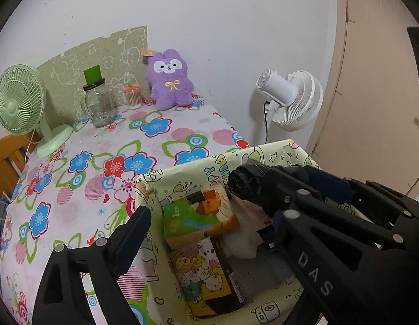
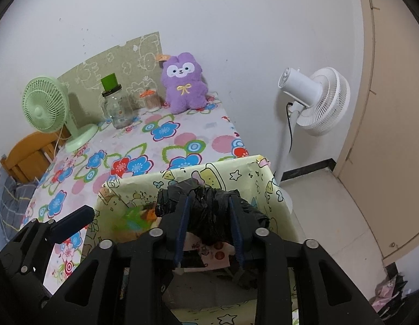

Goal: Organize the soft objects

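The right tool (image 2: 209, 230) clamps a crumpled black plastic bag (image 2: 206, 203) above the cartoon-print storage box (image 2: 236, 168), while the left tool (image 1: 209, 216), its jaws spread wide and empty, straddles the box's near wall. Tissue packs (image 1: 198, 216) already lie inside. The drop appears imminent: lower, then release. At twelve o'clock, a purple plush rabbit (image 2: 185, 81) waits on the floral tabletop (image 2: 160, 140).

text: "DAS" | on: right gripper (image 1: 236, 187) arm

Crumpled black bag (image 2: 209, 211) over the yellow-green box (image 2: 236, 170).
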A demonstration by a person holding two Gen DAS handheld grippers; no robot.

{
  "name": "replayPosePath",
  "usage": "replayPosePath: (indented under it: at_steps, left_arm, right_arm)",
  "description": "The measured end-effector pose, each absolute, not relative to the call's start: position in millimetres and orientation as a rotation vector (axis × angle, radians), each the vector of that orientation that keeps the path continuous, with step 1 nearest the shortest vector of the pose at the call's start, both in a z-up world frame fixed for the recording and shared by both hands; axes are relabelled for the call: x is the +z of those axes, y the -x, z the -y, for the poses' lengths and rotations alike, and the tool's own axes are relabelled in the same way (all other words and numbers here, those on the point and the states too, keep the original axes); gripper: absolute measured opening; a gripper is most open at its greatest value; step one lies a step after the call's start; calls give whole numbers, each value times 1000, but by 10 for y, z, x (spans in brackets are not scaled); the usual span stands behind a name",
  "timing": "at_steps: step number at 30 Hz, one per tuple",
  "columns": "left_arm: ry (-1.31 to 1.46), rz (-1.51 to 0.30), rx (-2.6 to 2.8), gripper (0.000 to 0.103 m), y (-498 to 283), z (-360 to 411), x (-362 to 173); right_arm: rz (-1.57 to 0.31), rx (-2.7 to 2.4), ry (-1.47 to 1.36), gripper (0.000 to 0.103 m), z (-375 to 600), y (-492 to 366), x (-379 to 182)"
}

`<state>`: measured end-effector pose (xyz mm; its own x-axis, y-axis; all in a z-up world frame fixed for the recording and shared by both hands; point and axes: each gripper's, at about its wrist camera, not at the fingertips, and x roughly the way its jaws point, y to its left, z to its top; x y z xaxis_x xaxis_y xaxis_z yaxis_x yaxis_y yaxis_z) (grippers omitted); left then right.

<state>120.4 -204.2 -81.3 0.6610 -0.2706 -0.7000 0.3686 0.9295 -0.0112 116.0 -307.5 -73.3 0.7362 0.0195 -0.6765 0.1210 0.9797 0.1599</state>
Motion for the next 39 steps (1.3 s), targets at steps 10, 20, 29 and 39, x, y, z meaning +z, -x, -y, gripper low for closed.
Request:
replayPosePath:
  at_steps: [10, 20, 29, 39]
  left_arm:
    - [-139, -759, -366, 94, -1143, 2031, -788]
    - [-134, -723, -338, 95, -1031, 1834, -645]
    - [-118, -685, -288, 95, -897, 1527, -500]
    - [-90, -642, -237, 97, -751, 1162, -337]
  right_arm:
    - [-734, -56, -195, 81, 3052, -1100, -691]
    - [-715, -45, -174, 91, 2883, -1011, -566]
    - [-680, -32, -152, 98, 2611, -911, -408]
    - [-634, -3, -135, 99, 2302, -784, -213]
